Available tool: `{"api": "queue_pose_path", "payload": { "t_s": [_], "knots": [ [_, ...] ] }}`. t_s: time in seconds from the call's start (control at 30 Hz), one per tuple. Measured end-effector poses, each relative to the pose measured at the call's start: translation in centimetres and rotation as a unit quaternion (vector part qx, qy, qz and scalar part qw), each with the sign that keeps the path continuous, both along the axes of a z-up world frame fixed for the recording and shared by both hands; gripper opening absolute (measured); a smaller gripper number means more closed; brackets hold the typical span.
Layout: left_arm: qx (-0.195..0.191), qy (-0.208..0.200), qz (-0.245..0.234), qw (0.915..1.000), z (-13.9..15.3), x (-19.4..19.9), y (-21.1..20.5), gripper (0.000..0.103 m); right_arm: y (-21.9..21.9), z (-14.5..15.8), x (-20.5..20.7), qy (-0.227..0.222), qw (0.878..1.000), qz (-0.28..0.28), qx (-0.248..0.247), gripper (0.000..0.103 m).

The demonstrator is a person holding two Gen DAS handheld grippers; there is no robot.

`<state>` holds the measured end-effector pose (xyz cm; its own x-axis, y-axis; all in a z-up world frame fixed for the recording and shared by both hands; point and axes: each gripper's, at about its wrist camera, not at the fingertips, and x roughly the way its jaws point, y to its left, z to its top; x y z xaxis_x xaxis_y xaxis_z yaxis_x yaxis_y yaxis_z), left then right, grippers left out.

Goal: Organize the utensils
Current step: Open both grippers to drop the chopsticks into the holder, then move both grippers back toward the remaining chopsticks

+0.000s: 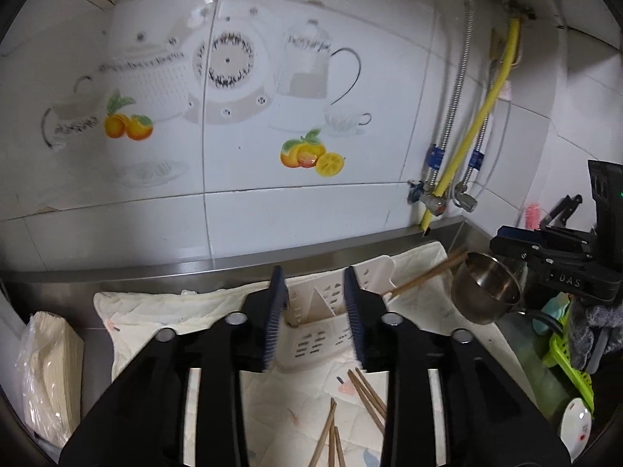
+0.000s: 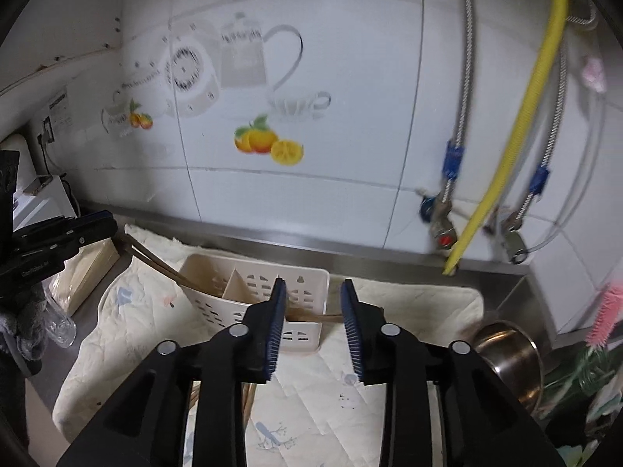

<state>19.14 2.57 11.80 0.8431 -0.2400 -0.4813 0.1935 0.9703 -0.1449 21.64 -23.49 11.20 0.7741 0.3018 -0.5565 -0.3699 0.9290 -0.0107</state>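
A white slotted utensil holder [image 1: 315, 323] lies on a pale quilted cloth [image 1: 280, 412]; it also shows in the right wrist view [image 2: 253, 295]. Several wooden chopsticks [image 1: 362, 393] lie loose on the cloth. A pair of chopsticks [image 1: 424, 274] sticks out of the holder toward the right. In the right wrist view chopsticks [image 2: 155, 262] lean out of the holder's left end, and one chopstick [image 2: 311, 317] lies between the fingers. My left gripper [image 1: 315, 323] is open over the holder. My right gripper [image 2: 313, 325] is open and empty just in front of the holder.
A steel pot [image 1: 486, 288] stands right of the cloth, also in the right wrist view [image 2: 514, 358]. Pipes and a yellow hose [image 1: 475, 116] run down the tiled wall. A bag of paper [image 1: 50, 381] sits at left. A green rack [image 1: 564, 358] and a small white dish [image 1: 576, 424] stand at right.
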Motion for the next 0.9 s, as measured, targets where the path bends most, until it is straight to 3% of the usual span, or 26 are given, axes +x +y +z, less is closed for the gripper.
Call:
{"api": "queue_pose_path", "payload": {
  "t_s": [0.1,0.2,0.37,0.57,0.73,0.9],
  "knots": [
    [0.004,-0.007,0.000,1.0000,-0.6,-2.6,-0.2,0.038,0.4,-0.7,-2.7,-0.021,1.000,0.004,-0.005,0.039],
    [0.000,-0.008,0.004,1.0000,-1.7,-5.0,0.3,0.047,1.1,-2.5,-5.4,-0.034,0.999,0.010,-0.010,0.040],
    [-0.005,-0.008,0.018,0.9998,-4.4,-8.5,1.2,0.058,2.1,-7.2,-9.1,-0.027,0.999,0.022,-0.006,0.044],
    [-0.004,0.016,0.041,0.9990,-8.6,-11.3,2.2,0.061,2.1,-13.7,-11.2,0.030,0.999,0.022,0.015,0.043],
    [-0.014,0.039,0.066,0.9969,-11.9,-13.3,3.7,0.061,1.9,-19.1,-12.5,0.074,0.997,0.009,0.015,0.036],
    [-0.026,0.063,0.086,0.9939,-14.6,-15.0,4.9,0.061,1.7,-22.5,-12.8,0.105,0.994,-0.004,0.025,0.028]
  ]
}}
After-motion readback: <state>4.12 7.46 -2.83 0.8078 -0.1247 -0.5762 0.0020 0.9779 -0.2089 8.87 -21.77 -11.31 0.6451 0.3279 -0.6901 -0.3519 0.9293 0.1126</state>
